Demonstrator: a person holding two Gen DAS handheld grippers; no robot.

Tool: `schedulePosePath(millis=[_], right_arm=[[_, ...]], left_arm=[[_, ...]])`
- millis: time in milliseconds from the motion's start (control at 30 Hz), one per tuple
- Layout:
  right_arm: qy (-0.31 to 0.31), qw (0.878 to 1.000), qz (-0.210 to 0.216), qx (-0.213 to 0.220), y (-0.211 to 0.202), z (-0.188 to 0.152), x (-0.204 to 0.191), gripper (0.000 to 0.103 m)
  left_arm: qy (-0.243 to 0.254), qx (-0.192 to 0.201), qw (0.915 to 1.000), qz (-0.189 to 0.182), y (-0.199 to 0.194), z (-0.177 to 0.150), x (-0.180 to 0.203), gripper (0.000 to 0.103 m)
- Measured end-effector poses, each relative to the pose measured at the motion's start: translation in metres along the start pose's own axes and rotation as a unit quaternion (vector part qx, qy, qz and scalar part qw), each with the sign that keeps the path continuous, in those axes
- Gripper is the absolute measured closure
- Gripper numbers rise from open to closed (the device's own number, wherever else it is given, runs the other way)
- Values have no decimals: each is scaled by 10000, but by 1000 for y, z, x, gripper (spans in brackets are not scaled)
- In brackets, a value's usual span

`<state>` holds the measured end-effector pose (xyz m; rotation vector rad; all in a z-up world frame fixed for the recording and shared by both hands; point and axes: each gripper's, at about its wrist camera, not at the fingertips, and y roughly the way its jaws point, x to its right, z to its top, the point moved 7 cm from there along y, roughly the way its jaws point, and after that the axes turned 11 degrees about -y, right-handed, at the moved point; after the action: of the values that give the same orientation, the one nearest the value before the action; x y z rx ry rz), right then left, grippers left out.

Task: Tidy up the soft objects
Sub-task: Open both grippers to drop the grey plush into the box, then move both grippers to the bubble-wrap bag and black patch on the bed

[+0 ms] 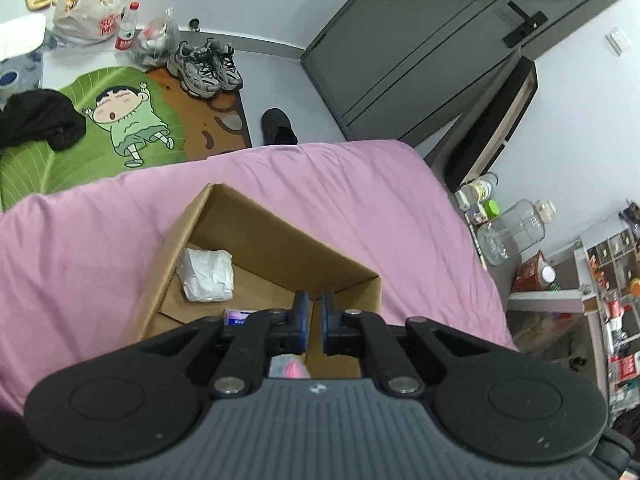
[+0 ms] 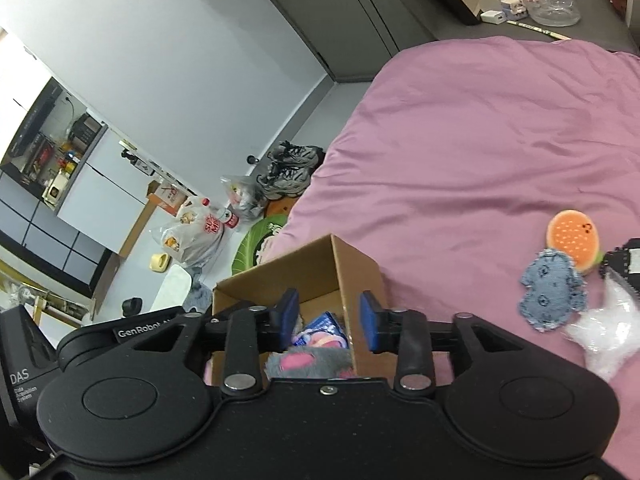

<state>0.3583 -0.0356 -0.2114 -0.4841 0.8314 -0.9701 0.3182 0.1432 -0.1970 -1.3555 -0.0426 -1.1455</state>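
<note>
An open cardboard box (image 1: 256,224) sits on the pink bed sheet (image 1: 360,184). Inside lie a white wrapped packet (image 1: 208,270), a blue-and-white pack (image 1: 238,315) and a grey-and-pink plush (image 2: 308,362). My left gripper (image 1: 316,320) hovers over the box, its jaws nearly together with nothing between them. My right gripper (image 2: 330,316) is open and empty above the box (image 2: 304,276). On the sheet to the right lie an orange burger plush (image 2: 574,238), a blue-grey fuzzy toy (image 2: 554,292), a white fluffy star (image 2: 604,336) and a black item (image 2: 624,264).
The bed edge runs along the far side. On the floor beyond are a green cartoon rug (image 1: 104,124), black clothing (image 1: 38,118), grey sneakers (image 1: 206,66), plastic bags (image 1: 86,12) and a bottle (image 1: 128,26). A grey door (image 1: 420,52) and a cluttered shelf (image 1: 560,272) stand on the right.
</note>
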Motion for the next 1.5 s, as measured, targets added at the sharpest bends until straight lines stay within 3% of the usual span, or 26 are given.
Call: schedulePosePath(millis=[100,233,333,400,600,833,1200,1500], right_arm=[[-90,9999,-125,-64,-8,0,2,54],[-159,9994,-239,-178,-24,-1,8,42],[-344,9989,-304,-135,-41,0,10,29],[-401,9987,-319,-72,-52,1,14,25],[-241,9990,-383,52,-77,6,38,19],[-153,9991,-336,201,-105,7,65,10],[31,9993,-160,351,-130,3,101,10],[213,9987,-280,369,-138,-2,143,10]], left_arm=[[220,-59,9996,141,-4,-6,6,98],[574,2,9977,364,-10,-16,16,90],[697,64,9959,580,-15,-23,20,73],[844,75,9939,701,-18,-28,25,53],[1280,278,9882,789,-32,-44,46,29],[1653,290,9824,823,-39,-69,70,26],[1927,337,9757,991,-45,-101,101,25],[2091,207,9719,1062,-26,-128,120,25]])
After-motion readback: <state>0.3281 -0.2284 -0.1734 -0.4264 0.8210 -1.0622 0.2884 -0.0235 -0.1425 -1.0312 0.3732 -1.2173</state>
